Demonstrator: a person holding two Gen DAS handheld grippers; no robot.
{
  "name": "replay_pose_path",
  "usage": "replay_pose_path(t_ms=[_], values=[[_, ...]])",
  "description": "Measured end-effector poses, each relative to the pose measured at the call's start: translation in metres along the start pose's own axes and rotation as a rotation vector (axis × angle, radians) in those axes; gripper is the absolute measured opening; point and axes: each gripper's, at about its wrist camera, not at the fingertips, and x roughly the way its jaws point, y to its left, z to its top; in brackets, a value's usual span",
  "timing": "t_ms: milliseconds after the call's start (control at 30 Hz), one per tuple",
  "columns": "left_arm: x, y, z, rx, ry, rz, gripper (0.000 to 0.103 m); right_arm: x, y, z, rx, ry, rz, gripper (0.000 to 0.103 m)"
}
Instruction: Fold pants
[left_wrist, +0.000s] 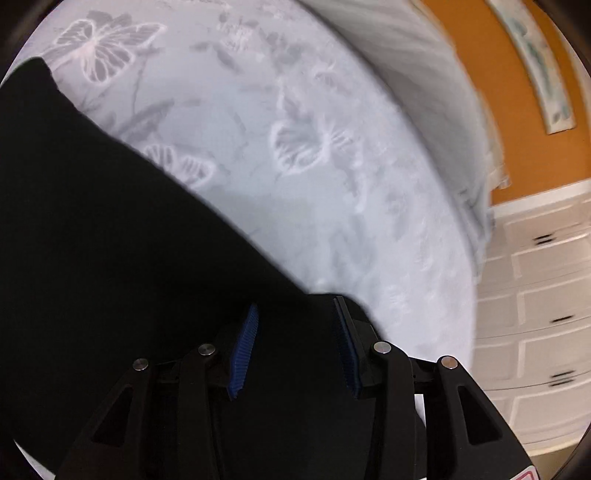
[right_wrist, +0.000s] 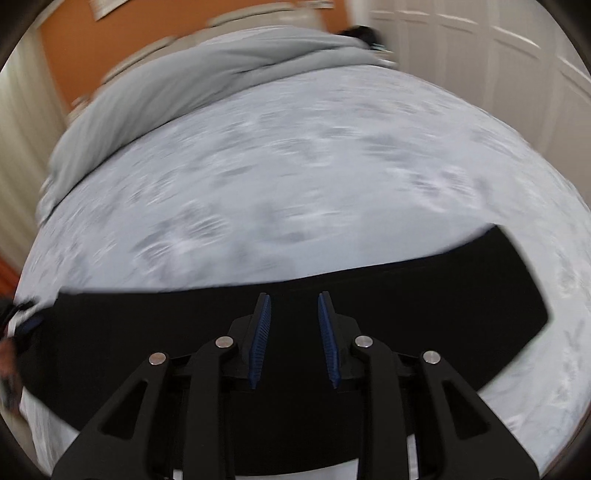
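Note:
Black pants lie flat on a pale bed sheet with a butterfly print. In the left wrist view they fill the lower left, and my left gripper is open over their right-hand end, with the blue pads apart and black cloth showing between them. In the right wrist view the pants form a long dark band across the bed. My right gripper is open above the band's far edge. No cloth is pinched in either gripper.
A grey duvet is bunched along the far side of the bed. White drawers and an orange wall stand beyond the bed's edge. White closet doors are at the back right. The other gripper shows at the left edge.

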Motion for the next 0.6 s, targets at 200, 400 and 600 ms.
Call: replay_pose_path(t_ms=[200, 400, 600], values=[[-0.074, -0.026, -0.037, 0.221, -0.200, 0.129, 0.051, -0.012, -0.115, 0.009, 0.155, -0.037, -0.189, 0.036], [-0.093, -0.054, -0.092, 0.416, -0.286, 0.253, 0.054, 0.003, -0.149, 0.001, 0.032, -0.070, -0.280, 0.044], [-0.081, -0.073, -0.144, 0.599, -0.353, 0.344, 0.056, -0.004, -0.152, 0.024, 0.022, -0.117, -0.207, 0.008]])
